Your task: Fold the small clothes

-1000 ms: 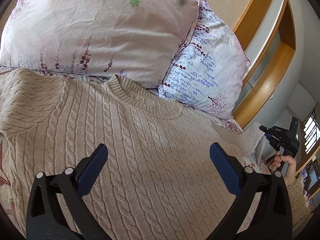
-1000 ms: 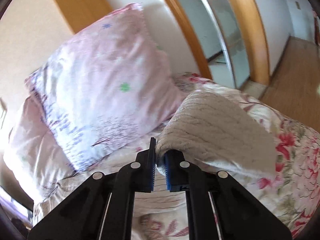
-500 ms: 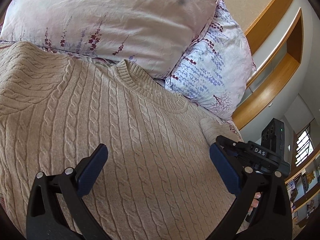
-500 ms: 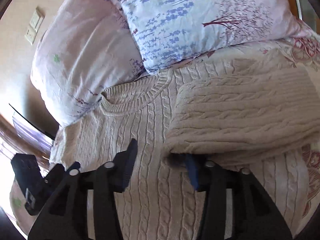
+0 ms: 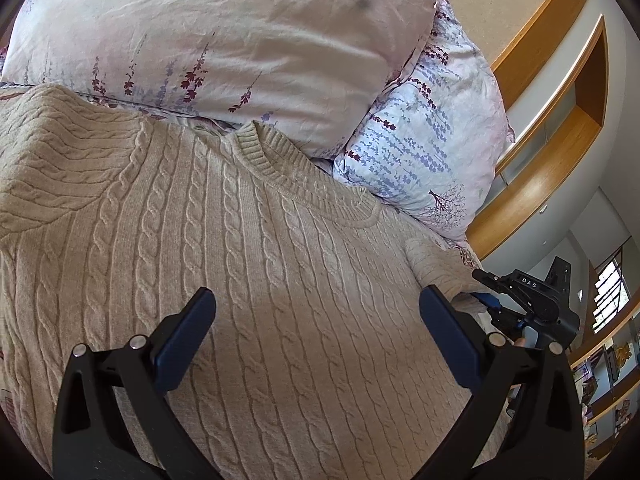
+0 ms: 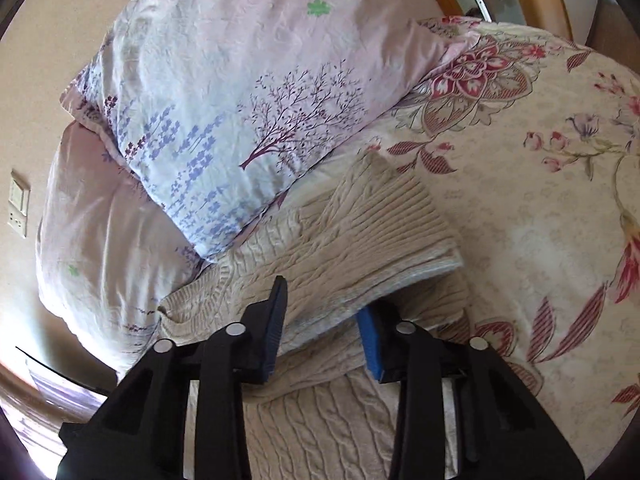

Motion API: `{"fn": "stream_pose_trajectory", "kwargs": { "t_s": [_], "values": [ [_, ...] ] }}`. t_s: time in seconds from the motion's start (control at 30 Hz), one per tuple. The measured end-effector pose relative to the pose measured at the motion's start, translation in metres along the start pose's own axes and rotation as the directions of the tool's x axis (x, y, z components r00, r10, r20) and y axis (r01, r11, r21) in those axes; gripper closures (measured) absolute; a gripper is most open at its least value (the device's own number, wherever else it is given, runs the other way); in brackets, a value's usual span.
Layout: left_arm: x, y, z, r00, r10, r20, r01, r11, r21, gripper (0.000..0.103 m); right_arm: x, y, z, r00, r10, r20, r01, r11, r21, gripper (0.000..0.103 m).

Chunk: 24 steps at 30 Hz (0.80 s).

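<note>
— Why is the sweater (image 5: 248, 280) spread flat across the bed (image 6: 540, 200), collar up against the pillows (image 5: 224, 40)?

— So its sleeves can be turned in over the chest, I'd say. It's beige cable knit, ribbed at the neck.

— And the sleeve (image 6: 360, 240)?

— Doubled over near the bed's right edge; the right gripper (image 6: 324, 328) stands partly parted around its folded edge (not pinching it, as far as I can see).

— The left gripper (image 5: 316, 328)?

— Wide apart, empty — poised above the chest.
</note>
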<state>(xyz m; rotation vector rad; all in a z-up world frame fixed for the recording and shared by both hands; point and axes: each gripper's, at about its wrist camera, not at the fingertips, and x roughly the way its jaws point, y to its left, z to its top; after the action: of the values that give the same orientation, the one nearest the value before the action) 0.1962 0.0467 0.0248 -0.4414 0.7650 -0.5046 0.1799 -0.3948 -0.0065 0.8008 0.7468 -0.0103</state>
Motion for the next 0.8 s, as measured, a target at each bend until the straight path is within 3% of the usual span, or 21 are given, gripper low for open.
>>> {"fn": "stream_pose_trajectory", "kwargs": {
  "t_s": [0.07, 0.13, 0.23, 0.3, 0.37, 0.43, 0.47, 0.5, 0.53, 0.57, 0.63, 0.8],
  "values": [
    [-0.003, -0.001, 0.001, 1.000, 0.009, 0.012, -0.009, 1.000, 0.008, 0.002, 0.002, 0.006, 0.002, 0.998, -0.054, 0.034, 0.055, 0.998, -0.043, 0.092],
    [-0.007, -0.004, 0.003, 1.000, 0.019, 0.019, -0.020, 1.000, 0.020, 0.005, 0.000, 0.022, 0.002, 0.996, -0.059, 0.063, 0.066, 0.992, -0.109, 0.094],
    [-0.015, -0.011, 0.006, 1.000, -0.003, 0.016, 0.003, 1.000, 0.024, 0.009, -0.004, 0.067, -0.005, 0.997, 0.027, 0.079, -0.007, 0.968, -0.253, 0.094],
    [-0.022, -0.016, 0.009, 0.999, -0.028, 0.018, 0.028, 1.000, 0.014, 0.010, -0.004, 0.106, -0.016, 0.993, 0.100, 0.056, -0.073, 0.929, -0.362, 0.094],
    [-0.028, -0.020, 0.011, 0.998, -0.051, 0.026, 0.051, 0.999, -0.004, 0.011, 0.005, 0.144, -0.036, 0.987, 0.159, -0.017, -0.149, 0.876, -0.458, 0.094],
    [-0.033, -0.020, 0.013, 0.998, -0.061, 0.036, 0.062, 0.998, -0.024, 0.012, 0.026, 0.178, -0.062, 0.969, 0.179, -0.167, -0.241, 0.819, -0.520, 0.093],
    [-0.034, -0.019, 0.014, 0.997, -0.060, 0.038, 0.061, 0.998, -0.033, 0.012, 0.040, 0.190, -0.076, 0.949, 0.175, -0.261, -0.292, 0.795, -0.531, 0.085],
    [-0.035, -0.018, 0.015, 0.998, -0.049, 0.035, 0.050, 0.998, -0.040, 0.014, 0.054, 0.198, -0.089, 0.924, 0.158, -0.349, -0.333, 0.782, -0.527, 0.068],
    [-0.034, -0.016, 0.015, 0.999, -0.038, 0.027, 0.039, 0.998, -0.051, 0.016, 0.064, 0.199, -0.100, 0.902, 0.138, -0.409, -0.352, 0.783, -0.513, 0.061],
    [-0.033, -0.013, 0.016, 1.000, -0.021, 0.020, 0.022, 0.998, -0.067, 0.018, 0.070, 0.195, -0.104, 0.895, 0.120, -0.429, -0.341, 0.805, -0.486, 0.056],
    [-0.028, -0.005, 0.015, 0.999, -0.028, -0.019, 0.026, 0.995, -0.101, 0.023, 0.069, 0.179, -0.101, 0.876, 0.165, -0.454, -0.366, 0.840, -0.400, 0.051],
    [-0.002, 0.011, 0.014, 0.988, -0.079, -0.130, 0.047, 0.971, -0.236, 0.041, 0.020, 0.104, -0.063, 0.903, 0.281, -0.324, -0.334, 0.935, -0.118, 0.052]
  ]
}}
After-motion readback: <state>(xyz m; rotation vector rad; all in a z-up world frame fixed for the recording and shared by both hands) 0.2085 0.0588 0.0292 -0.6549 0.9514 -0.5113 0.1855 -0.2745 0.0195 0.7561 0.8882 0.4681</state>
